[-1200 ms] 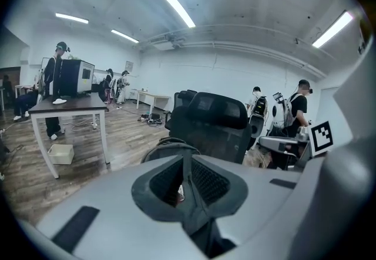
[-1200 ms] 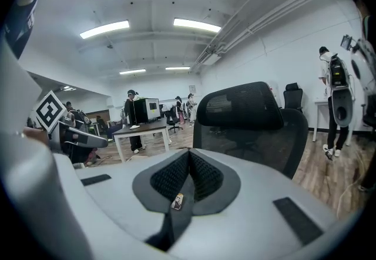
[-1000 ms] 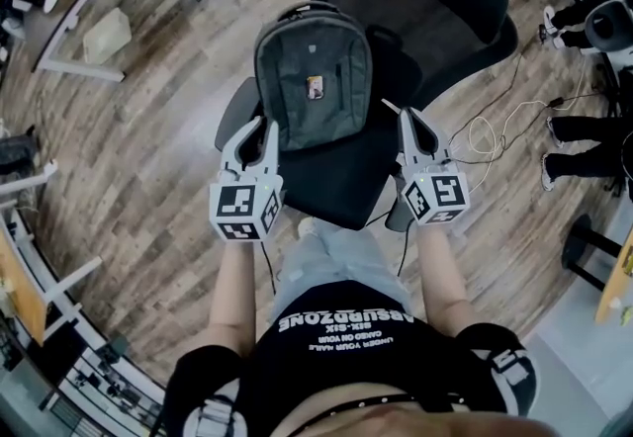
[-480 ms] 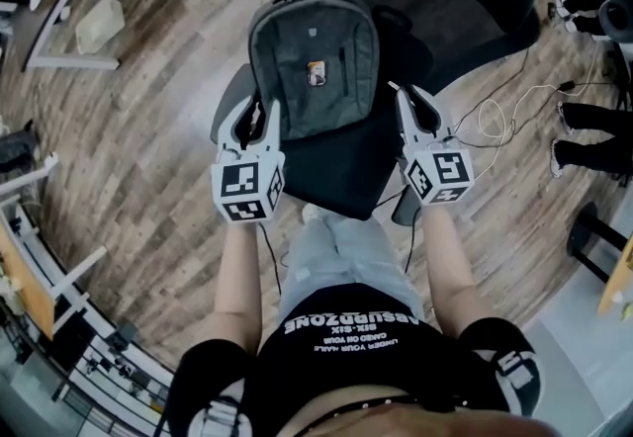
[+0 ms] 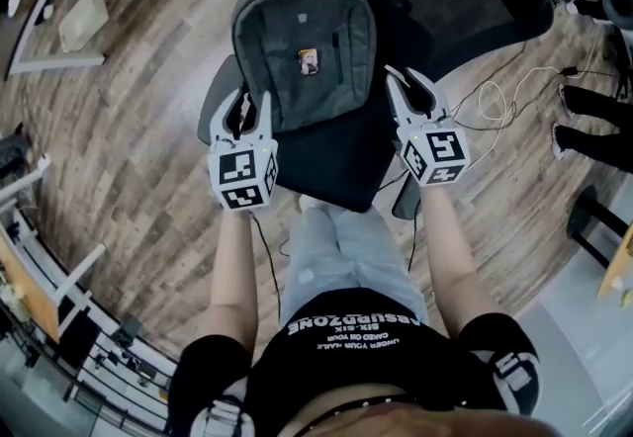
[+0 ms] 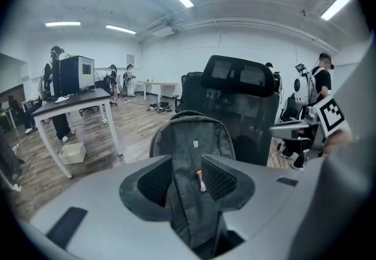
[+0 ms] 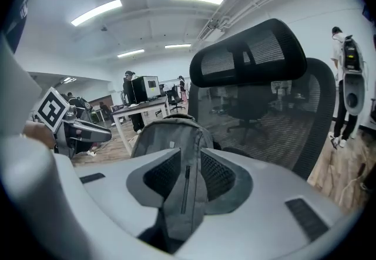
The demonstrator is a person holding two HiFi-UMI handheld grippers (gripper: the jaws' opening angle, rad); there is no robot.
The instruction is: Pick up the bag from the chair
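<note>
A grey backpack (image 5: pixel 305 40) stands upright on the black office chair (image 5: pixel 341 163), leaning against its mesh back (image 7: pixel 258 76). My left gripper (image 5: pixel 247 107) is open at the bag's lower left corner, close to its side. At the bag's lower right my right gripper (image 5: pixel 406 82) is open too, a little apart from it. In the left gripper view the backpack (image 6: pixel 191 135) shows through the gap of the left gripper (image 6: pixel 188 179). The right gripper view shows the backpack (image 7: pixel 176 135) beyond the gap of the right gripper (image 7: pixel 189 176). Neither holds anything.
White cables (image 5: pixel 495 114) trail over the wood floor right of the chair. A desk (image 6: pixel 70 103) stands to the left with a white box (image 5: pixel 81 18) under it. Standing people's legs (image 5: pixel 593 133) are at the right edge. More desks and people fill the room behind.
Both grippers have moved forward, closer to the backpack's lower corners. The bag and chair sit higher in the head view. The jaws have stayed open.
</note>
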